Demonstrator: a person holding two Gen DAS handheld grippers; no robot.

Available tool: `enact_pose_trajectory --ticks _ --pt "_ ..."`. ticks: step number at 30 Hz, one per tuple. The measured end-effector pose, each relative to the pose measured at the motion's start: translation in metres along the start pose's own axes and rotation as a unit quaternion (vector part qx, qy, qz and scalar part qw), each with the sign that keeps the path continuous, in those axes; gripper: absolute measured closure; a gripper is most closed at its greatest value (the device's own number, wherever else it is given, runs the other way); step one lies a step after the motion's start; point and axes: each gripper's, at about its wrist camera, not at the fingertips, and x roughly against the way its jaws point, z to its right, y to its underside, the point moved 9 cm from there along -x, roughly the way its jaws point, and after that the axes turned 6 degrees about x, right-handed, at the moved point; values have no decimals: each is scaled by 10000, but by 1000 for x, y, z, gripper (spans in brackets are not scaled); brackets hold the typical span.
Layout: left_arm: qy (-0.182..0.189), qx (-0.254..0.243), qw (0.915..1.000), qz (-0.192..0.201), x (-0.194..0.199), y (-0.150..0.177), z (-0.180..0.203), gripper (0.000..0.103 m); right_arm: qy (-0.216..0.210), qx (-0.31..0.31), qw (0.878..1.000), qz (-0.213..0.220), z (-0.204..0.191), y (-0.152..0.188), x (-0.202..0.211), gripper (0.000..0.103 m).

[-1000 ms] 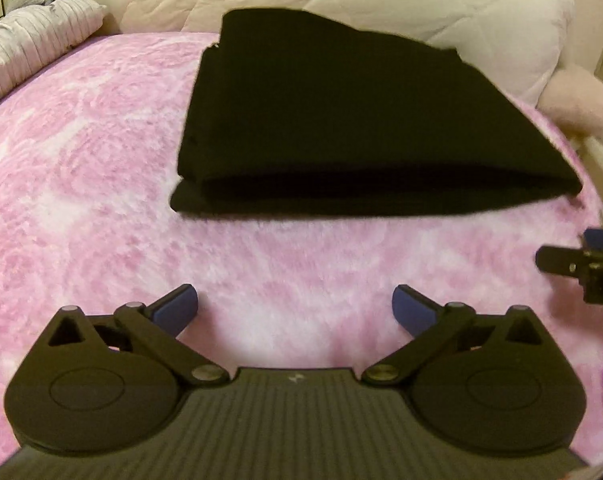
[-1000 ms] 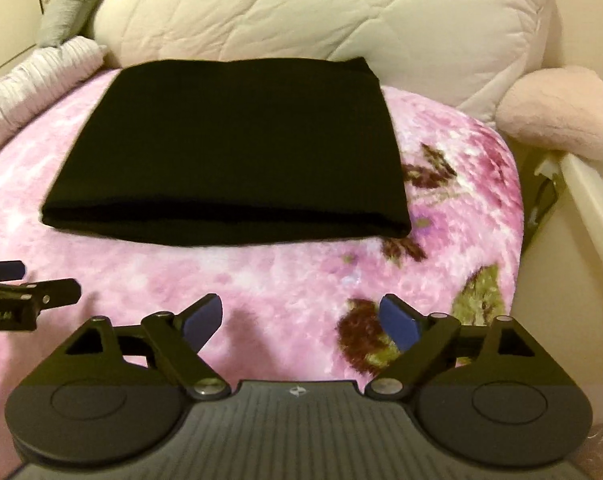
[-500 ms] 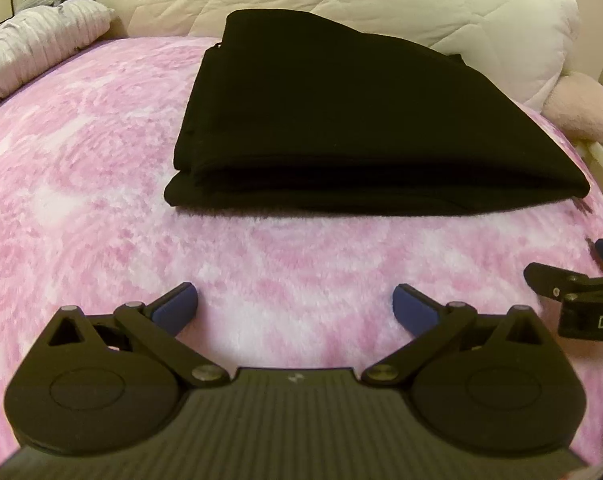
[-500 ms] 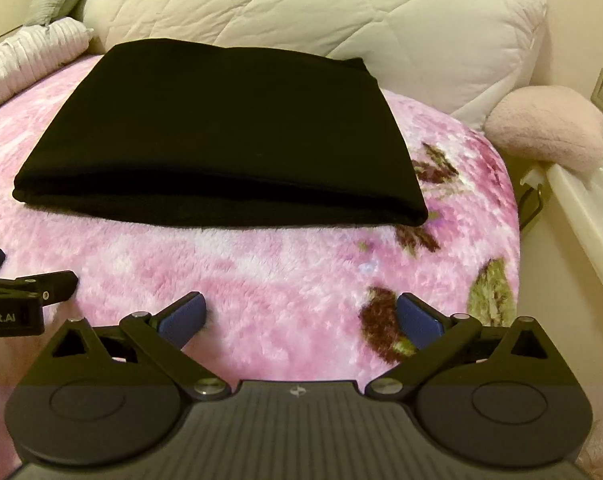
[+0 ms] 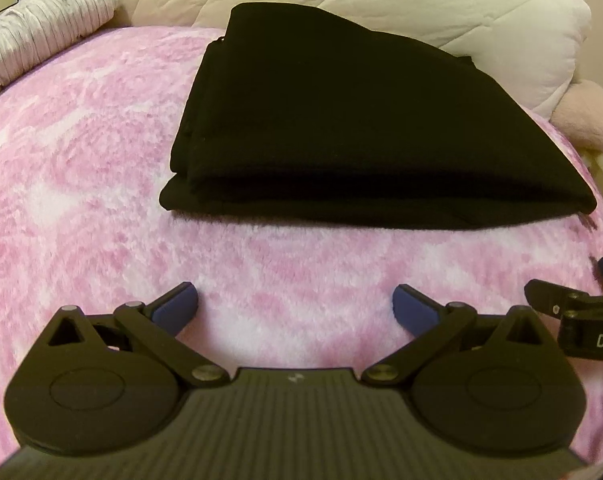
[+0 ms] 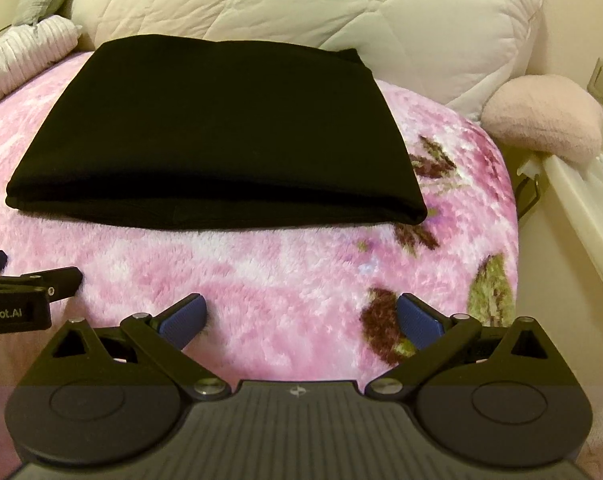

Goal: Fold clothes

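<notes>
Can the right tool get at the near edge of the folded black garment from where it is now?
Probably yes. The right tool is open and empty, and only bare pink blanket lies between it and the folded black garment; the left tool sits off to the side.

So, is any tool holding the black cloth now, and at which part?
Nothing is held. The left tool and right tool are both open above the pink blanket, short of the folded black cloth.
</notes>
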Motion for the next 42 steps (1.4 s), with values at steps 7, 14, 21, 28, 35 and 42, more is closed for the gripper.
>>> enact_pose_trajectory --ticks 7,14,21,28,35,42 --pt "5 56 10000 -68 9 3 0 1 -32 -37 10000 -77 0 -1 2 0" --pt "89 77 9999 -118 33 11 8 1 -171 -89 9998 -104 -3 -3 18 0" --pt "12 151 9998 -112 75 13 8 1 -278 -94 9996 -54 -8 -4 56 0" --pt "-174 293 9994 -44 131 9 6 1 -360 -138 9993 -12 -10 -7 112 0" --pt "-383 189 9990 152 184 10 11 1 -406 -170 9990 114 -8 -9 168 0" --pt "-405 258 9986 243 234 16 23 1 -423 -152 9987 254 -4 -6 213 0"
